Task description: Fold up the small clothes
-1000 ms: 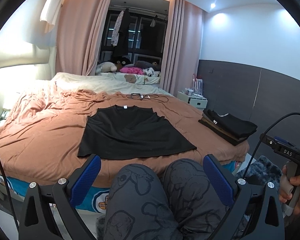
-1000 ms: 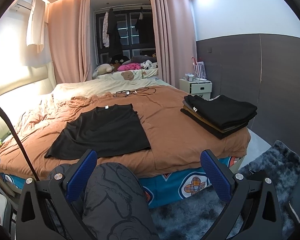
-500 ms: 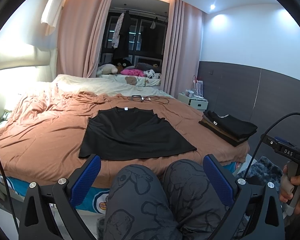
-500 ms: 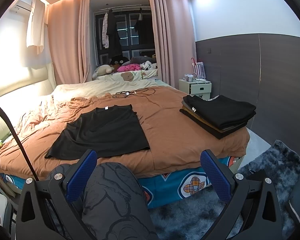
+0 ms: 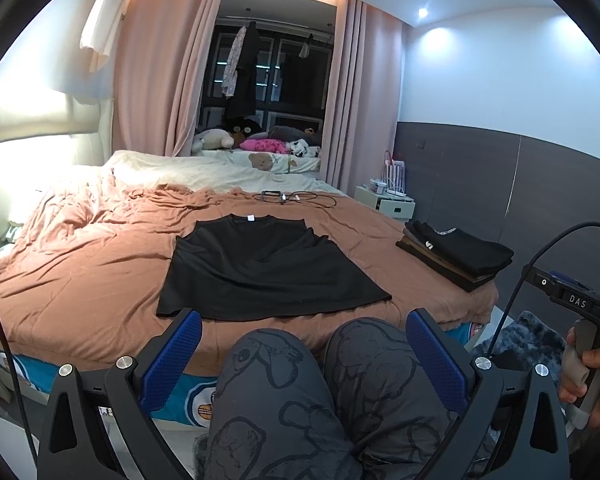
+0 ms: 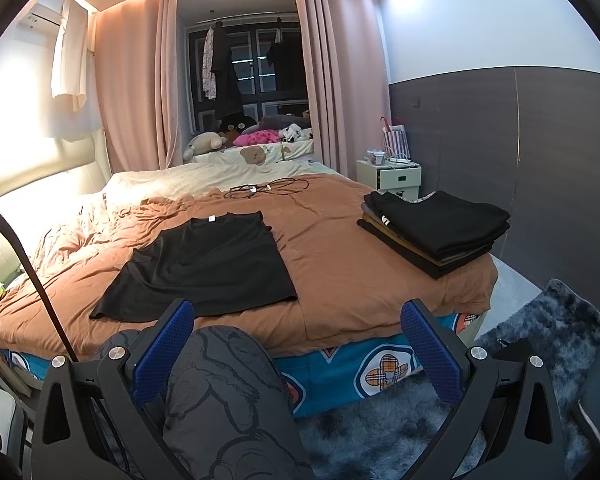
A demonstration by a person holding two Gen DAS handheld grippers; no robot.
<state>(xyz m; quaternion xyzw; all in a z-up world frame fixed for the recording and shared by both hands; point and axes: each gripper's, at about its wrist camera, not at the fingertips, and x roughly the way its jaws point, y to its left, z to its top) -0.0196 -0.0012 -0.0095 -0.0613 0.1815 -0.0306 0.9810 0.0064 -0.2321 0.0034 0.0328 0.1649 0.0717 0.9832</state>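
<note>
Where the brown bedspread [image 5: 80,280] fills the middle of both views, a black shirt [image 5: 268,268] lies flat on it, collar toward the far end and hem toward the near edge of the bed. At the right side of the bedspread sits a stack [image 6: 436,232] of folded dark clothes, well apart from the shirt. Cables [image 5: 296,197] lie coiled beyond the collar, and a cream sheet [image 5: 204,172] covers the far part of the bed. Pink curtains [image 5: 148,80] frame a dark window in the upper centre, with plush toys [image 5: 256,142] heaped below it. A white nightstand [image 6: 388,176] stands against the grey wall panel at the right.

The left gripper [image 5: 304,354] hangs low in the frame with its blue pads [image 5: 172,356] spread wide, grasping nothing, above the person's patterned knees [image 5: 320,380]. The right gripper [image 6: 296,354] is likewise released, its pads [image 6: 430,352] far apart, short of the bed's near edge.

Only the left view shows the person's hand [image 5: 592,376] at the right edge, wrapped round the other gripper's handle. Only the right view shows the shaggy grey rug [image 6: 540,360] at lower right, the blue patterned sheet [image 6: 360,368] under the bedspread in full, and an air conditioner [image 6: 44,12] at upper left.
</note>
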